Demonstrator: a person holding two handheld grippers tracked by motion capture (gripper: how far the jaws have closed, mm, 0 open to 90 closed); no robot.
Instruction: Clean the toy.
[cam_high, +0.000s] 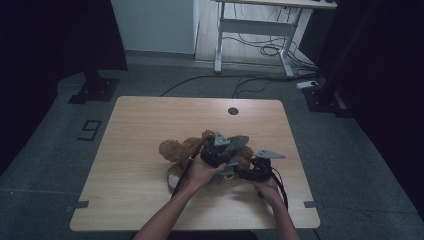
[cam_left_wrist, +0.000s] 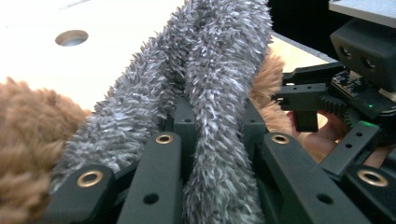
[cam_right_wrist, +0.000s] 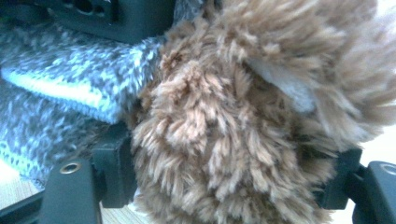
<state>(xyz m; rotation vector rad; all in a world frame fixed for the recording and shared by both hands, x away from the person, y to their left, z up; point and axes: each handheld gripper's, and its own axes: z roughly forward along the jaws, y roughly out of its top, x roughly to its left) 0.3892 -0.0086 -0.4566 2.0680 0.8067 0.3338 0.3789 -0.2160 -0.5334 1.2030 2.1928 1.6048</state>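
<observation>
My left tool (cam_left_wrist: 219, 154) pinches the fuzzy grey fabric strip (cam_left_wrist: 210, 70); right tool (cam_right_wrist: 224, 186) clamps the brown plush toy (cam_right_wrist: 243, 116), up close. High view: pale wooden bench (cam_high: 140, 130), grey floor (cam_high: 45, 145).

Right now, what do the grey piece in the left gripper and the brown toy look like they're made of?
The grey piece looks like fuzzy knit or chenille fabric: short, bristly, matte fibres, with a ribbed knit edge in the right gripper view. The brown toy looks like plush, probably synthetic fur: longer tufted, soft matte pile with a pale smooth patch. The left gripper pinches the grey piece; its jaws look like matte black plastic.
</observation>
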